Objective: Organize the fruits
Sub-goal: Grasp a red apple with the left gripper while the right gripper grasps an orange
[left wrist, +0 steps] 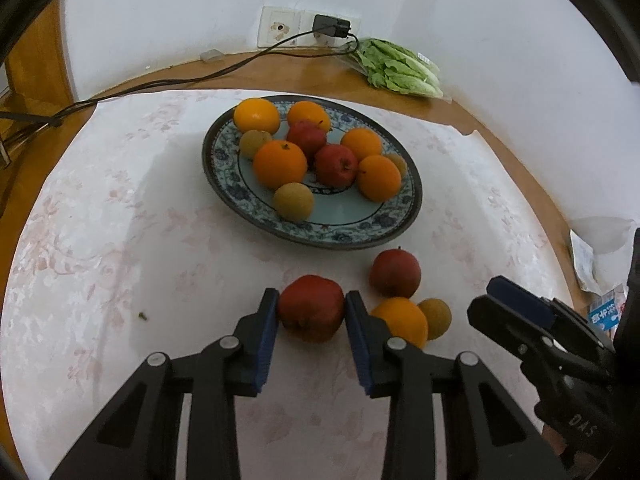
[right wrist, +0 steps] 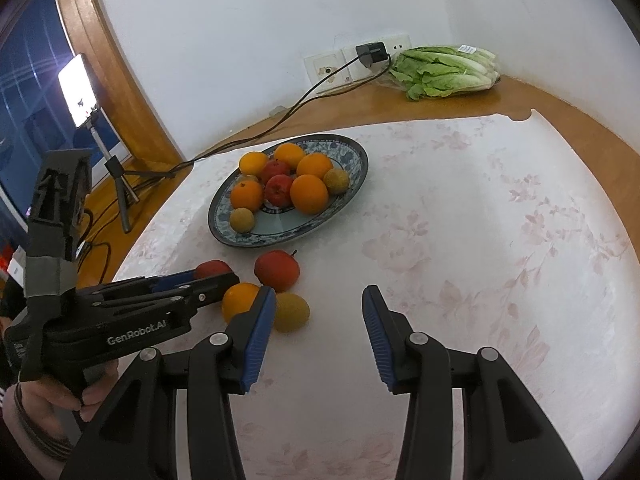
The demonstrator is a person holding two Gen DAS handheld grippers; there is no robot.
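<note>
A blue patterned plate (left wrist: 360, 224) (right wrist: 352, 184) holds several oranges, two red apples and small yellow-brown fruits. On the cloth in front of it lie a red apple (left wrist: 394, 274) (right wrist: 277, 271), an orange (left wrist: 400, 320) (right wrist: 239, 300) and a yellow-brown fruit (left wrist: 437, 318) (right wrist: 291, 312). My left gripper (left wrist: 312, 308) is shut on another red apple (left wrist: 311, 307) (right wrist: 212, 269) that rests on the cloth. My right gripper (right wrist: 319, 302) is open and empty, just right of the loose fruits; it also shows in the left wrist view (left wrist: 516, 300).
A bag of lettuce (left wrist: 400, 66) (right wrist: 444, 70) lies at the back by the wall sockets, with a charger and cable (left wrist: 332, 26). A phone on a tripod (right wrist: 80, 92) stands far left. White packets (left wrist: 588, 260) lie at the table's right edge.
</note>
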